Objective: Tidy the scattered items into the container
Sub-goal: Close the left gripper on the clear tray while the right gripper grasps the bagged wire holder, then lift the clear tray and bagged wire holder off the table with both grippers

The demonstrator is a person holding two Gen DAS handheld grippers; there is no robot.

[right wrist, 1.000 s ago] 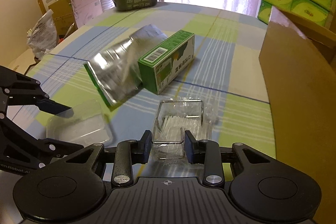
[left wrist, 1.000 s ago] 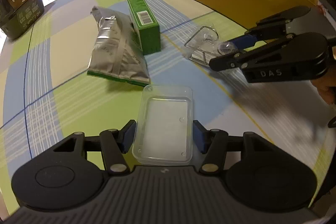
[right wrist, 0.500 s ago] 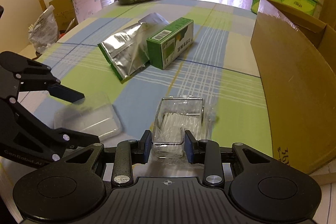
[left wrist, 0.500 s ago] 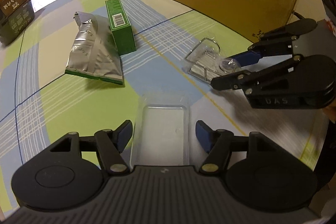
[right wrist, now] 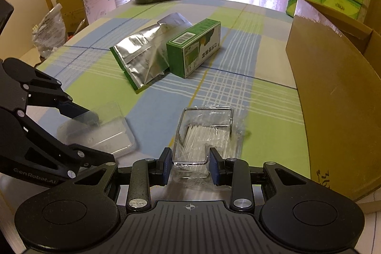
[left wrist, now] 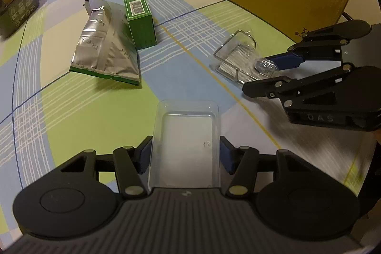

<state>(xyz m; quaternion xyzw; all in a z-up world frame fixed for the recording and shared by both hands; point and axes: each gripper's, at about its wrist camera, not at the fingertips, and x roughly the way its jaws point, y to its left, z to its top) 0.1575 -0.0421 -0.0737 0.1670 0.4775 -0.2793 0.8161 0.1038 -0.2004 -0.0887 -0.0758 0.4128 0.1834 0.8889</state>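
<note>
- A clear plastic tray (left wrist: 185, 142) is seen between the blue pads of the left gripper (left wrist: 185, 154); the jaws are set narrow around its long sides, and the pads appear to touch the walls, so it is judged to be held.
- The tray is judged light, thin-walled and slippery; it would flex or crack under a hard squeeze, so a gentle hold across the two long walls, near the rim, is advised.
- A wire rack wrapped in clear film (right wrist: 204, 135) is gripped at its near end by the right gripper (right wrist: 190, 166), with the jaws narrow and the pads pressed against the film on both sides.
- The rack is judged stiff and light, but its wrap is loose and slick; the hold is best taken on the wire frame, not on the film alone.
- The cardboard box (right wrist: 333, 97), taken as the container, stands at the right edge of the checked tablecloth (right wrist: 238, 58), just beside the rack.
- A silver foil pouch (left wrist: 104, 49) and a green carton (left wrist: 140, 16) lie touching each other farther out on the table, well apart from both grippers.
- The pouch is judged soft and crinkly, best pinched at a sealed edge; the carton is stiff and is best taken across its narrow sides.
</note>
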